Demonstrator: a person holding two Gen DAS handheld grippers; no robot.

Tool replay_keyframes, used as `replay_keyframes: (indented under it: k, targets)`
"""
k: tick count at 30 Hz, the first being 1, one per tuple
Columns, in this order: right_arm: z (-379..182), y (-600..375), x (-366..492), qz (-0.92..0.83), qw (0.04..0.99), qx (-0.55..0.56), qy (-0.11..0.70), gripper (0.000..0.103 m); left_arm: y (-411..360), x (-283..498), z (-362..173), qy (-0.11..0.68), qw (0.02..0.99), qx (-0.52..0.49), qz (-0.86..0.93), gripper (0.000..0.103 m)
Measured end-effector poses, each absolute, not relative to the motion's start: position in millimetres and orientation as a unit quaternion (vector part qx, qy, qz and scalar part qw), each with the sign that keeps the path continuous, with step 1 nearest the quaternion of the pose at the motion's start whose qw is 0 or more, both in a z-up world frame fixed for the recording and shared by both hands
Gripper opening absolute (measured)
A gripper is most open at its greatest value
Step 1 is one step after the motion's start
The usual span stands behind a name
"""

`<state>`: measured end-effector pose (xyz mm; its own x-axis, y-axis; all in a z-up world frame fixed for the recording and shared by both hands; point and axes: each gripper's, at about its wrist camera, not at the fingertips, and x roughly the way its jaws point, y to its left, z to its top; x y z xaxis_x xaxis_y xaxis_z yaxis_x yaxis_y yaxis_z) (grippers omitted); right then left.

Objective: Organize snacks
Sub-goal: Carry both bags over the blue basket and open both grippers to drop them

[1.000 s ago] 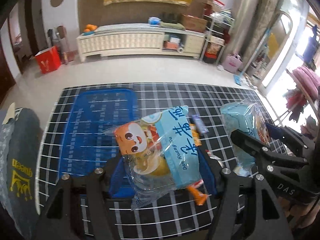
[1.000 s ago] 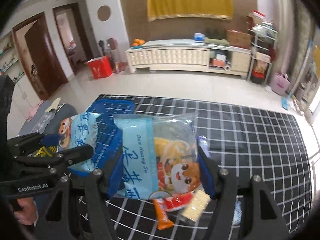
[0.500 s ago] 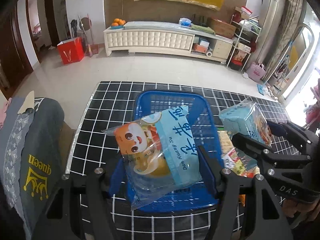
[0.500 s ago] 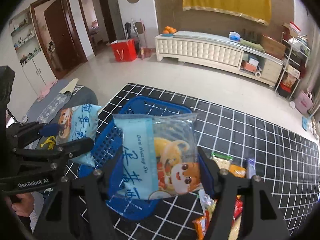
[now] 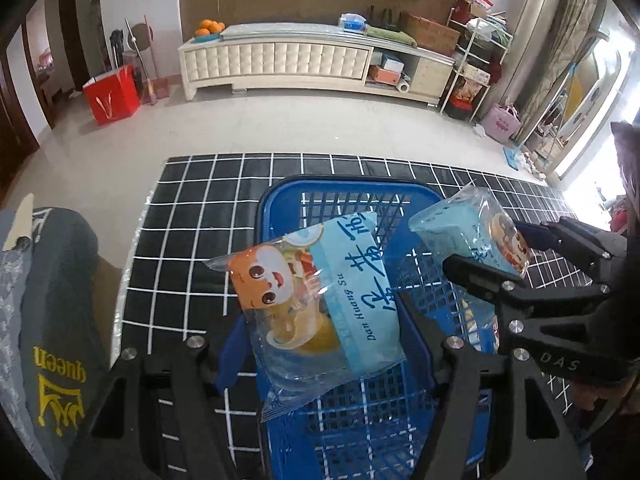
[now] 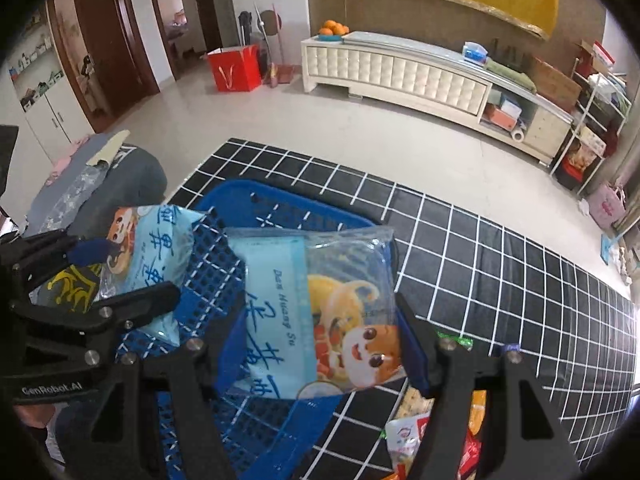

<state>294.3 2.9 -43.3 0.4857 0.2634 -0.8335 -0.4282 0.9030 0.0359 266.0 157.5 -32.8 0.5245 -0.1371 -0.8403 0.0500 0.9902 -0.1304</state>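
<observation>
While both grippers' fingers pinch blue snack packets (image 5: 320,312) (image 6: 316,316), these hang over the blue basket (image 5: 360,196).

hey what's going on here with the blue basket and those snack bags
A person is sorting snacks with two hand-held claws. The left claw and the right claw each grip a light blue snack packet and hold it over the blue basket, which sits on a black grid-patterned mat. Neither packet has been released yet. More loose snacks lie on the mat beside the basket.
</observation>
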Motion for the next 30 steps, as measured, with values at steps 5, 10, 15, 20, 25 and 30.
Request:
replay_keyframes:
  k: [5, 10, 15, 20, 25, 30]
  targets:
    - [-48, 10, 302, 0.199, 0.855, -0.101, 0.468, 0.071, 155, 279, -44, 0.501, 0.863, -0.044, -0.049, 0.067]
    - [-50, 13, 310, 0.197, 0.854, -0.105, 0.470, 0.071, 156, 284, -44, 0.497, 0.865, -0.049, -0.042, 0.070]
    - [-52, 16, 316, 0.194, 0.854, -0.110, 0.470, 0.073, 155, 288, -45, 0.501, 0.863, -0.034, -0.045, 0.075]
    - [-50, 13, 319, 0.180, 0.855, -0.112, 0.474, 0.085, 158, 290, -46, 0.501, 0.863, -0.037, -0.050, 0.078]
    - [-44, 1, 318, 0.187, 0.857, -0.092, 0.472, 0.094, 166, 289, -41, 0.483, 0.873, -0.053, -0.048, 0.078]
    - [-36, -1, 313, 0.211, 0.856, -0.076, 0.466, 0.102, 171, 283, -35, 0.472, 0.877, -0.071, -0.047, 0.081]
